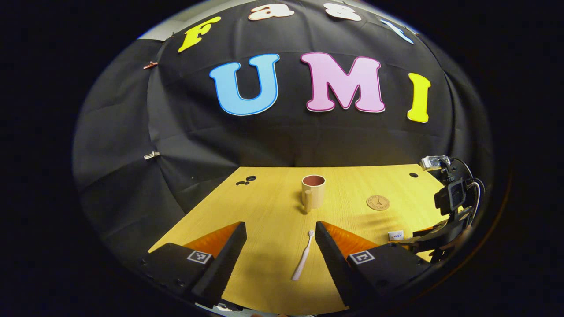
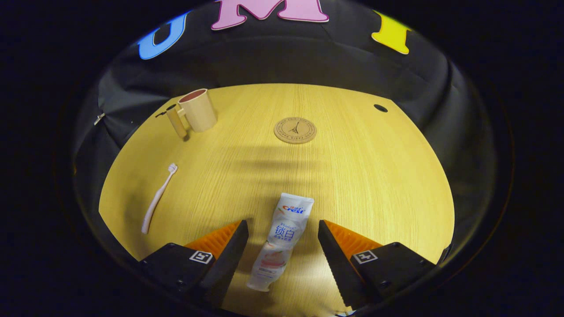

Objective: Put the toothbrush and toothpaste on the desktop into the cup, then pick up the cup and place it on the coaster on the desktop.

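Lying between spread left jaws: toothbrush (image 1: 303, 255) | between spread right jaws: toothpaste (image 2: 282, 240), ungripped

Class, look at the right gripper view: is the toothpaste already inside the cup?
No, the toothpaste lies flat on the table between the open fingers, far from the cup.

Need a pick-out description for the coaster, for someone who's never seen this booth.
Start at the yellow wood-grain desktop. Toward its far side, right of the beige handled cup in the right gripper view, lies the flat round tan coaster. It is the only disc there, stamped with a dark tower emblem, unlike the long white toothbrush and white toothpaste tube.
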`<action>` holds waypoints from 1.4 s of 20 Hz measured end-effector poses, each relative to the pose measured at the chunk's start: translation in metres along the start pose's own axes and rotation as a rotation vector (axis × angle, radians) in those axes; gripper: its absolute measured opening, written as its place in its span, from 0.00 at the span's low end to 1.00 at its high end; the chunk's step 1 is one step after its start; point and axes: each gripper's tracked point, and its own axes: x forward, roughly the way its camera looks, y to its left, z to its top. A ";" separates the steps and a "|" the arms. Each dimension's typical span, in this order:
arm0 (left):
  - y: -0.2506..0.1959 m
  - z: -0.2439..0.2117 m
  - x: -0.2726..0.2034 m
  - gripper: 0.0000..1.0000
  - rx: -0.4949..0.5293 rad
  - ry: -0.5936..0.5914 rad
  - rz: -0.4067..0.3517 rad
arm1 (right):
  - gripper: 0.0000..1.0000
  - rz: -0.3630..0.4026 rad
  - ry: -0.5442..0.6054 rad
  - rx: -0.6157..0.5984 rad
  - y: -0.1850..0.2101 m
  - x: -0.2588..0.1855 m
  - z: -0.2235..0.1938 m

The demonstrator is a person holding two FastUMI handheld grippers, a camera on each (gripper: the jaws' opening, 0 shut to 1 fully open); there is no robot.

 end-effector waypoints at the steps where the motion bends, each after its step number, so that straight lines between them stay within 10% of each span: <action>1: -0.003 -0.001 0.000 0.98 0.005 0.002 0.000 | 0.98 -0.005 0.015 -0.006 -0.001 0.004 -0.003; 8: -0.015 -0.004 0.000 0.99 0.009 0.035 0.029 | 0.93 -0.006 0.098 0.009 -0.006 0.016 -0.017; 14: -0.021 0.000 -0.003 0.99 -0.011 0.036 0.051 | 0.48 -0.059 0.170 0.094 -0.007 0.021 -0.015; 19: -0.017 -0.008 0.000 0.99 -0.036 0.061 0.003 | 0.55 -0.059 0.176 0.081 -0.005 0.019 -0.013; 28: 0.036 -0.038 0.008 0.99 -0.063 0.113 -0.001 | 0.28 -0.065 0.197 0.115 -0.003 0.014 -0.010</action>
